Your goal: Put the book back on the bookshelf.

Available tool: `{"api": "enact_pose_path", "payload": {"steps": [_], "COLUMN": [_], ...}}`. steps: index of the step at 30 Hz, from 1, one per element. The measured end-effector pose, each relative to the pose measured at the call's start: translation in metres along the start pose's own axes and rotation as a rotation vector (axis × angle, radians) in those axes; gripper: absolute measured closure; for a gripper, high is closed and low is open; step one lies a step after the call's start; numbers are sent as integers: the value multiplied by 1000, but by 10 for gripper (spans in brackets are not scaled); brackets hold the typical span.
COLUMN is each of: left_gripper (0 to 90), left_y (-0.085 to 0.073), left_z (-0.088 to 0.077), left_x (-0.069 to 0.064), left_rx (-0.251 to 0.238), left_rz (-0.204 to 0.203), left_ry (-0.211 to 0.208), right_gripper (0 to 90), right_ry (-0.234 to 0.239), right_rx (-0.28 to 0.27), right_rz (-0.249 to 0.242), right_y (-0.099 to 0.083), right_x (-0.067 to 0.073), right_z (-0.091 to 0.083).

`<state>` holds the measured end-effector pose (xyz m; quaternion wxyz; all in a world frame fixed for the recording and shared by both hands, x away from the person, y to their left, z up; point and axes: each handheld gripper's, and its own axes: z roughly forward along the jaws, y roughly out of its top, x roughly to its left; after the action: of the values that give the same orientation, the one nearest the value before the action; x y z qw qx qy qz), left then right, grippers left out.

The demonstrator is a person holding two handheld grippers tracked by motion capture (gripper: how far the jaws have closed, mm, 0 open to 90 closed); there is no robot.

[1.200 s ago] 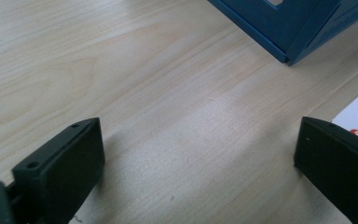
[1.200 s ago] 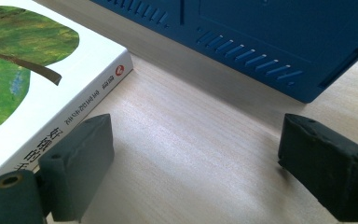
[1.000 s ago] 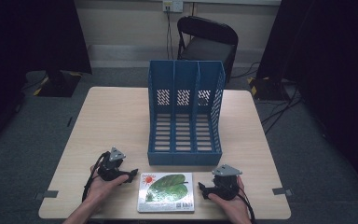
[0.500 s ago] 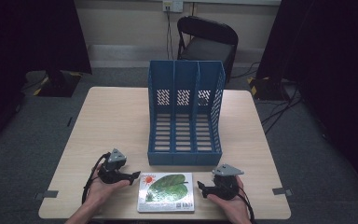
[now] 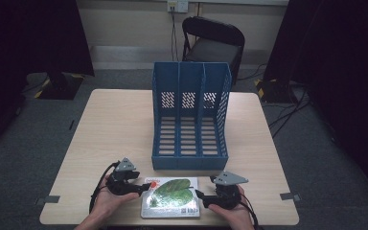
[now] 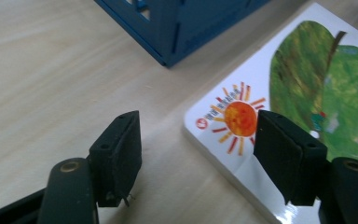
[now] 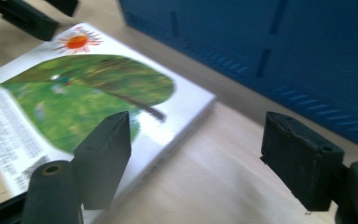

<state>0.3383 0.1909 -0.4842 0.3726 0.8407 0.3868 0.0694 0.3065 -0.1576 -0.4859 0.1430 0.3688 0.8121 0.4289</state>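
At the near edge of the table (image 5: pixel 100 124), we see a picture book (image 5: pixel 171 197) lying flat, its cover showing a green leaf and an orange sun, just in front of the blue three-slot file rack (image 5: pixel 190 115). Compared with a second ago, the left hand-held gripper (image 5: pixel 143 184) has slid toward the book's left corner, and its jaws have just been closing; in the left gripper view they stand half-wide, one over bare wood and the other over the sun corner of the book (image 6: pixel 279 107), with the pads not yet pressing on it. The right hand-held gripper (image 5: pixel 200 194) sits at the book's right edge, hardly shifted, and its jaws have likewise just been closing; in the right gripper view they remain fairly wide, the book's (image 7: pixel 88 88) corner lying ahead of and partly between them, untouched. The book itself has not moved. We judge that both tools are lining up on opposite edges to pinch and lift the book, presumably toward a slot of the rack (image 7: pixel 284 60), and that no grip is made yet.
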Motion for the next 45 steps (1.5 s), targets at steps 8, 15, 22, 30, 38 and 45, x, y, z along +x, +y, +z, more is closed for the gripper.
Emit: {"api": "enact_pose_path", "payload": {"steps": [8,15,22,30,38,45], "left_gripper": [369,385,390,396,374,404], "left_y": [0,0,3,5,1,3], "left_z": [8,10,12,14,4,9], "left_x": [-5,-5,-3,0,1,-5], "left_rx": [26,20,18,15,49,48], "left_rz": [-6,-7,-7,-18,-68,-32], "left_ry": [-39,-49,-51,-50,-74,-58], "right_gripper": [279,309,254,130,126,94], "right_ry": [69,149,157,178,188,185], "right_rx": [43,77,86,105,123,122], "right_rz": [-42,-58,-64,-100,-103,-103], "right_y": [-2,-4,-5,-6,-9,-9], "right_x": [13,21,26,36,37,39], "right_z": [8,14,13,13,12,13]}}
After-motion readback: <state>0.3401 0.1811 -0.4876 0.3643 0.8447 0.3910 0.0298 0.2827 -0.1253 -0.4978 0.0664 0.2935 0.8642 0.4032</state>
